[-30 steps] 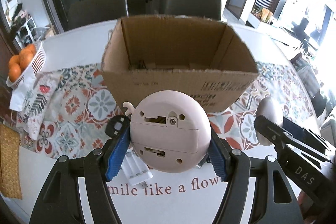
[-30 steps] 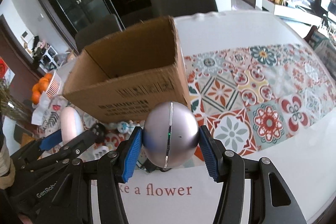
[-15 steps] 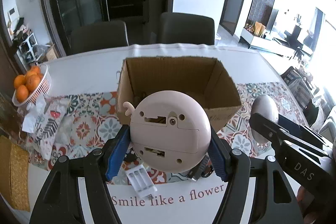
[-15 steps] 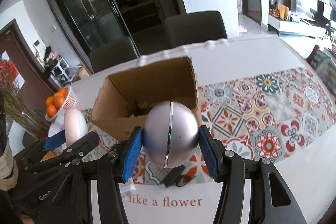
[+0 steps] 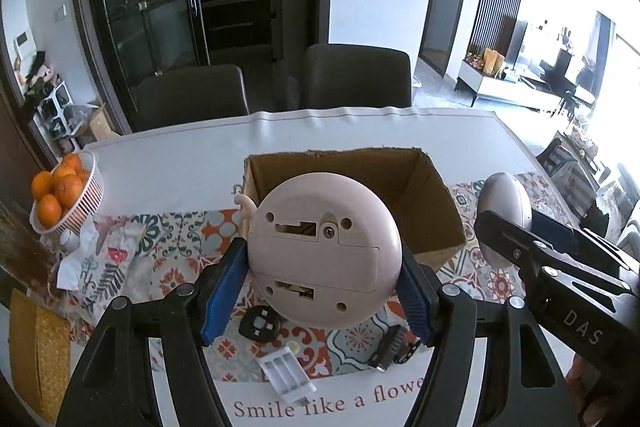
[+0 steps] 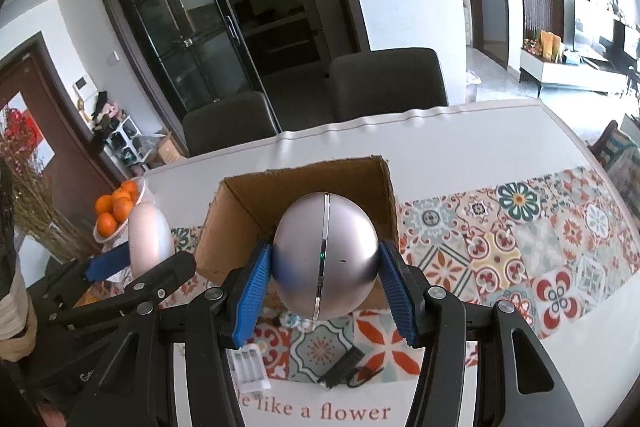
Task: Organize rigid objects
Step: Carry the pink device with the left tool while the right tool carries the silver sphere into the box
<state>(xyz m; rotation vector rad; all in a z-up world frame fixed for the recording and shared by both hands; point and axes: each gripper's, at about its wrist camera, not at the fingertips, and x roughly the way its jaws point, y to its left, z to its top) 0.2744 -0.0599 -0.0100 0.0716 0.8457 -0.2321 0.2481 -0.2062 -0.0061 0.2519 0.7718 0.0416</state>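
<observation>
Pink round device (image 5: 324, 251) sits clamped between the left gripper (image 5: 324, 287) jaws; silver sphere (image 6: 325, 255) clamped in the right gripper (image 6: 325, 287). Both have risen; the cardboard box (image 5: 436, 187) now lies below and beyond the jaws, ready for deposit.

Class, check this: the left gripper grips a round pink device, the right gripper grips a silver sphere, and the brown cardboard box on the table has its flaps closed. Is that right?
Not quite. The brown cardboard box is open-topped, as both wrist views show. The left gripper does grip the round pink device, and the right gripper the silver sphere.
</observation>
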